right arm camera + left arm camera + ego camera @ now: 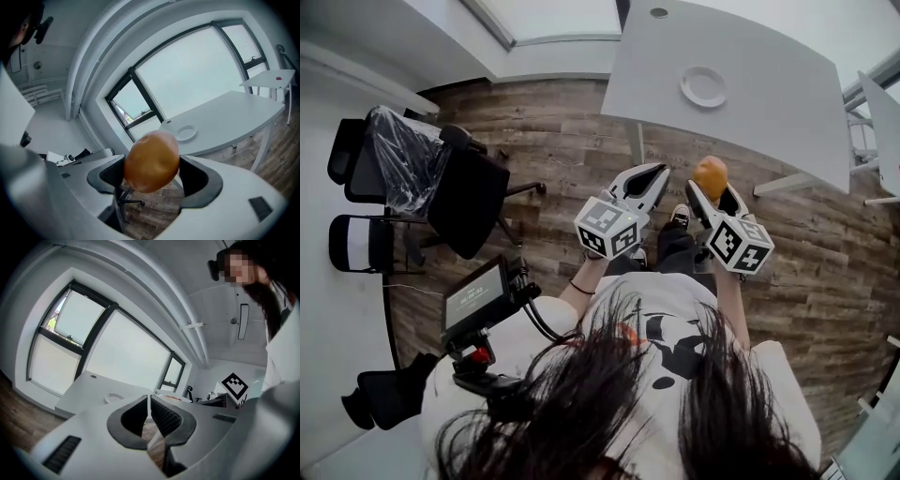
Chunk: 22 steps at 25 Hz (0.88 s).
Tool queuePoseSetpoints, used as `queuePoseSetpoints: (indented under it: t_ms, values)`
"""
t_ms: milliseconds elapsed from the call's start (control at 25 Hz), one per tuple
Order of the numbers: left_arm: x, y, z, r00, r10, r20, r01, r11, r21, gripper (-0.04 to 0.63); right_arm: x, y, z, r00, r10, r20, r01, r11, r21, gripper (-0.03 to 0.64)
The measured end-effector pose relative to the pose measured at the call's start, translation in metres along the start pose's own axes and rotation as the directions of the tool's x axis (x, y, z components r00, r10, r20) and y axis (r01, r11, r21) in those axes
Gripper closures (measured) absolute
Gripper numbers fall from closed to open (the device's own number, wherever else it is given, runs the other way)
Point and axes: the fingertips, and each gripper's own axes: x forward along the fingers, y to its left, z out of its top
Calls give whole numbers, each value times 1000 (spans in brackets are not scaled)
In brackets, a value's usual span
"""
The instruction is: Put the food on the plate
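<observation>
Right gripper [711, 195] pinches the round orange-brown food [151, 161], short of the table [787, 103]; left gripper [150, 404] is pressed together, empty. I'd carry it level over the plate [704, 86], then lower gently.

The person stands with both forearms stretched forward from the body, elbows in close, a gripper in each hand. The two tools are held side by side, pointing ahead. The left gripper [649, 176] has its jaws pressed together with nothing between them, and its marker cube [607, 228] faces upward over the hand. A thin dark band circles the left wrist [579, 288]. The right gripper [711, 187], just beside the left and about level with it, has its jaws clamped on a rounded orange-brown piece of food [710, 172] that bulges past the pads. Its marker cube [739, 246] sits near the left one, not touching it
</observation>
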Motion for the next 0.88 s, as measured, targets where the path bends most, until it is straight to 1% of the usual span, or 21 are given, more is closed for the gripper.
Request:
queuePoseSetpoints:
  t_ms: [240,360,480,680,880]
  values:
    - [57,19,18,1000,23,10,-23,1000,8,589,33,-30,38,999,32,-20,-32,999,-18,252]
    - [90,26,30,999,28,16,-28,999,17,589,51,-49,67,999,45,-11,-45,999,-22,252]
    - [113,31,36,999,37,11,-37,999,22,589,65,-62,87,998,59,-10,-59,998,-22,252]
    - [152,37,42,998,56,1,-56,998,33,589,86,-86,101,995,89,-44,-90,996,-20,252]
    - [175,44,39,996,91,-9,-90,995,35,589,102,-103,109,989,127,-76,-128,992,-14,252]
